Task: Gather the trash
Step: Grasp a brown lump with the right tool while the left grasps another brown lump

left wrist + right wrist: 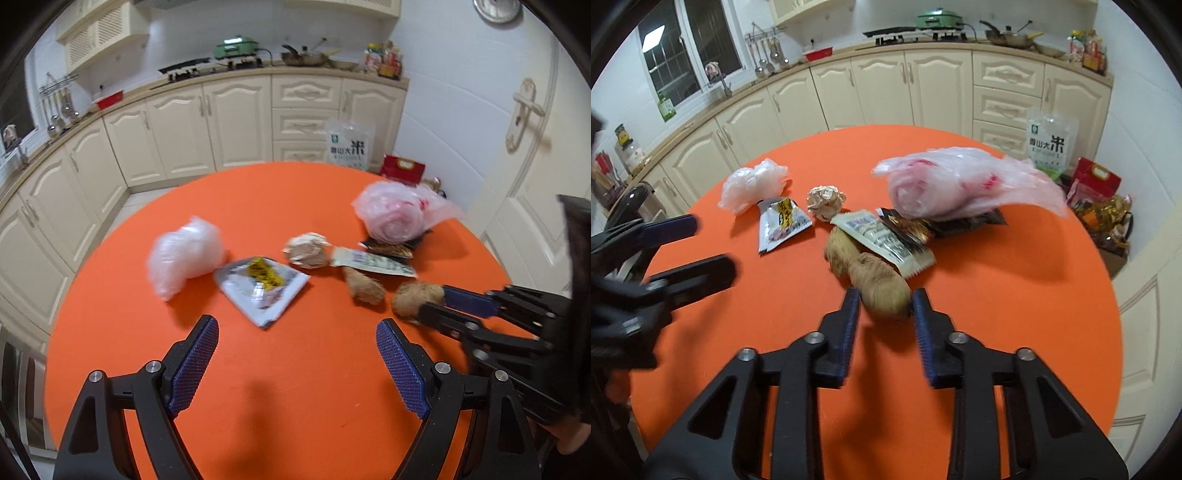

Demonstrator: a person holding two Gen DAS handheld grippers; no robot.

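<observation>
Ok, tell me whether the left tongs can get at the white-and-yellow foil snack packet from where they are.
Probably yes. The left tongs stand open, and only bare orange table lies between them and the white-and-yellow foil snack packet just ahead.

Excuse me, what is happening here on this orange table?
A person with a gripper in each hand is collecting trash from the round orange table. The right gripper has its jaws around a brown fibrous lump at the near end of the pile, and its pads appear to touch it. The left gripper is open and empty over bare table, short of a white and yellow wrapper. A crumpled paper ball, more wrappers and plastic bags lie untouched.
</observation>
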